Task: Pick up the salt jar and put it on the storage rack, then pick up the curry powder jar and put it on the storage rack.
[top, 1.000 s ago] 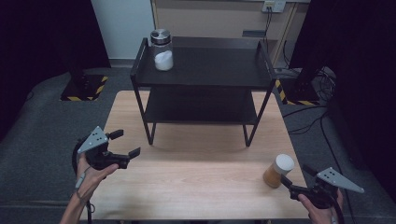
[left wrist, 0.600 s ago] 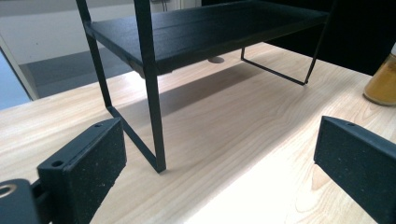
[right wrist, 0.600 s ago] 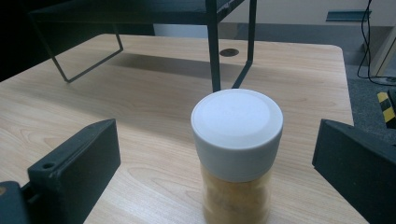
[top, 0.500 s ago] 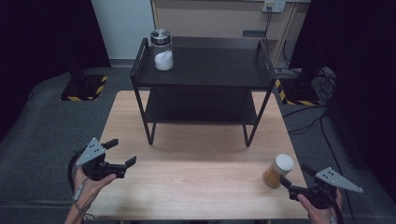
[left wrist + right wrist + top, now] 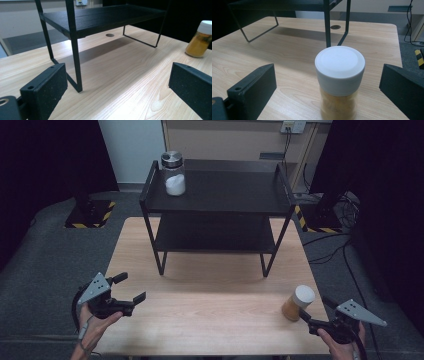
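We see a light wooden tabletop [image 5: 210, 305] from above, with a black two-tier shelf rack [image 5: 220, 195] standing at its far half. On the rack's top shelf, at the far left corner, stands a glass jar [image 5: 173, 173] with a metal lid and white contents. Near the tabletop's front right corner stands a jar of yellow-orange powder [image 5: 297, 303] with a white cap, upright. Our right gripper [image 5: 312, 314] sits just beside it, jaws spread wide; in the right gripper view the powder jar [image 5: 339, 82] stands between the jaws, touching neither. Our left gripper [image 5: 131, 289] hovers at the front left, jaws also wide apart, holding nothing.
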`<state>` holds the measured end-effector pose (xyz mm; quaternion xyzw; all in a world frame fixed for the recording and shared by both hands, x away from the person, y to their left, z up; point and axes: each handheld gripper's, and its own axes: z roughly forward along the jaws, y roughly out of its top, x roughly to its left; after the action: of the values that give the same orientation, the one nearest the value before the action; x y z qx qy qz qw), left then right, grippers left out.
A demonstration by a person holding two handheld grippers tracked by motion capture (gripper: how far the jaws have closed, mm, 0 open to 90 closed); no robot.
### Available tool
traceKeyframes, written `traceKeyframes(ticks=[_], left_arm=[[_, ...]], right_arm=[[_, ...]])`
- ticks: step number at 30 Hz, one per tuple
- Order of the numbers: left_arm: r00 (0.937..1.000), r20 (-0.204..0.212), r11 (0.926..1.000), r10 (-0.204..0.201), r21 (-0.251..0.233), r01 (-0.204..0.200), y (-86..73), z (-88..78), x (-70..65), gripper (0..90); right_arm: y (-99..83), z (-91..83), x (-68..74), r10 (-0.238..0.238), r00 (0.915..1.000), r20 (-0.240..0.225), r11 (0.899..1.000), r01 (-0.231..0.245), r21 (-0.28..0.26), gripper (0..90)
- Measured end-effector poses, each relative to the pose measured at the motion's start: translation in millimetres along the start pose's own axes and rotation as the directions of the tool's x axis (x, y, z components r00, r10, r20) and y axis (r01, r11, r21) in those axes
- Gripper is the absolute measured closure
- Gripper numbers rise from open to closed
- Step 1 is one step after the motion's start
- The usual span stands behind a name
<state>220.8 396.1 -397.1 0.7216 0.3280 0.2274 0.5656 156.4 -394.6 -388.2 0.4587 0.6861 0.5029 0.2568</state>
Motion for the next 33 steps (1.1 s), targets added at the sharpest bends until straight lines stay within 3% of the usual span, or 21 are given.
traceKeyframes(ticks=[12,23,28,29,33], left_arm=[[0.9995,-0.003,0.9995,0.030,-0.009,-0.030,-2.1,0.5,-1.9,0.5],[0.9997,-0.001,0.9995,0.025,-0.021,-0.025,-5.3,-2.7,-1.2,0.5],[0.9997,-0.010,0.9997,0.023,-0.007,-0.023,-5.5,-3.1,-0.4,0.4],[1.0000,-0.006,0.9998,0.006,-0.021,-0.006,-7.0,-4.2,1.6,0.5],[0.9999,-0.011,0.9995,0.002,-0.030,-0.003,-8.5,-6.5,2.2,0.5]], right_arm=[[0.1,-1.8,-1.5,0.001,1.0000,-0.001,1.000,-0.001,-0.005,1.4],[8.1,-4.3,-13.6,-0.024,0.9961,-0.085,1.000,0.023,-0.010,0.9],[13.3,-7.5,-16.4,-0.024,0.9945,-0.102,1.000,0.023,-0.020,1.2],[14.6,-8.7,-17.1,-0.032,0.9935,-0.109,0.999,0.030,-0.019,1.3],[19.3,-14.8,-17.2,-0.036,0.9934,-0.109,0.999,0.035,-0.012,1.3]])
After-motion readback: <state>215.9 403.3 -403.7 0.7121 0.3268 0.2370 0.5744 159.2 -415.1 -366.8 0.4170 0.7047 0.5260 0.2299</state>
